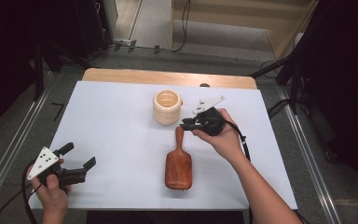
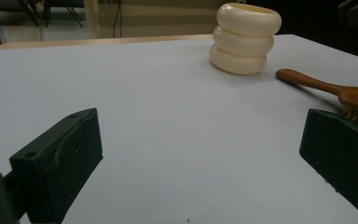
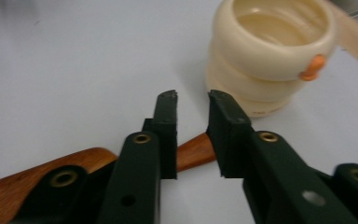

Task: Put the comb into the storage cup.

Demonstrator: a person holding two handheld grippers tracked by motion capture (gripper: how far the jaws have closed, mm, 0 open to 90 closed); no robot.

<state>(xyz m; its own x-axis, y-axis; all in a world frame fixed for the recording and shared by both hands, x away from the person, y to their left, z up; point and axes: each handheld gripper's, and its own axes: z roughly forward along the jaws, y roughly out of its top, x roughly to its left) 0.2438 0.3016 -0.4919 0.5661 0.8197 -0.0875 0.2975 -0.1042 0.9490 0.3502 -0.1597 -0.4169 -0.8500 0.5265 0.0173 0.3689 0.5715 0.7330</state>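
A wooden paddle hairbrush (image 1: 178, 163) lies bristles down near the middle of the white board, its handle pointing at a cream ribbed cup (image 1: 167, 106). My right gripper (image 1: 184, 125) reaches in from the right over the end of that handle. In the right gripper view its jaws (image 3: 191, 100) stand narrowly apart, with the handle tip (image 3: 193, 150) showing in the gap and the cup (image 3: 265, 56) just beyond. My left gripper (image 1: 80, 155) rests at the front left, jaws wide (image 2: 200, 126) with nothing between them. The cup (image 2: 244, 39) and brush (image 2: 335, 88) lie far ahead of it.
The white board (image 1: 121, 135) covers a wooden table (image 1: 168, 76) whose far edge shows behind it. A small orange knob (image 3: 312, 67) sits on the cup's rim. Dark stands and cables ring the table on the grey floor.
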